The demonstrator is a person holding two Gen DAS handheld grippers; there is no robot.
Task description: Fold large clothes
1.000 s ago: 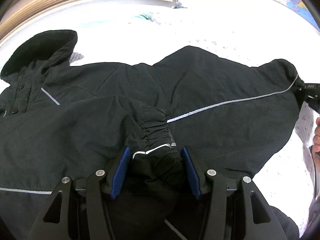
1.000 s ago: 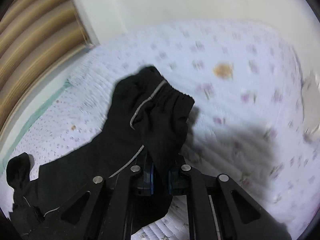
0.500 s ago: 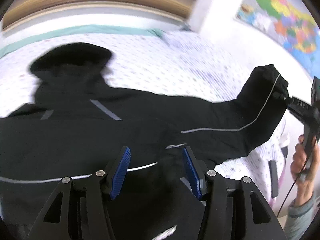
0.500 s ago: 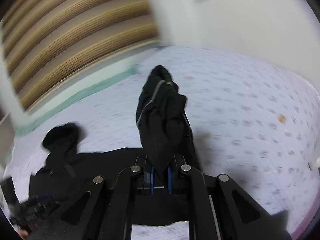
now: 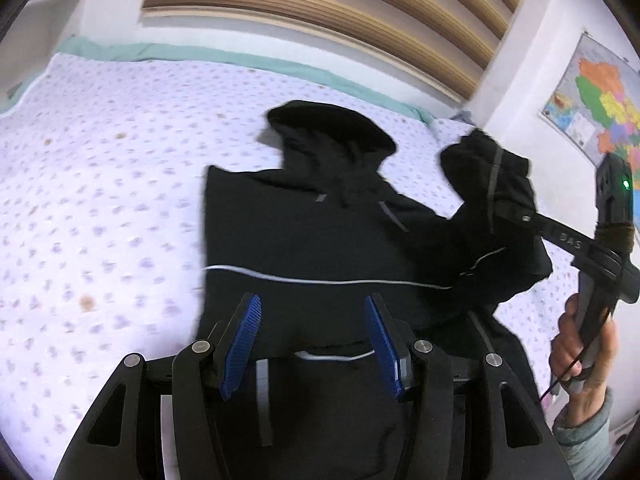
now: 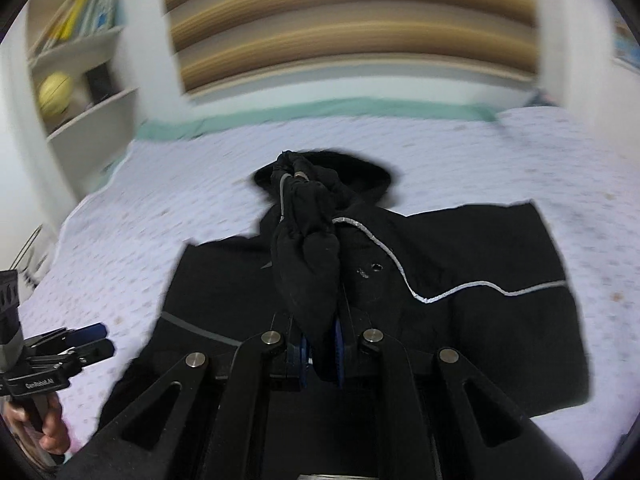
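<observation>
Right gripper tilts downward, jaws pinching the sleeve; left gripper tilts downward, jaws spread over the jacket.

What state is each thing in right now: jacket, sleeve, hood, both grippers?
Jacket: spread on the bed, partly folded.
Sleeve: lifted off the bed, bunched, pinched at the cuff end.
Hood: lying flat on the bedspread.
Right gripper: shut on the sleeve.
Left gripper: open, nothing between its pads, above the jacket.
</observation>
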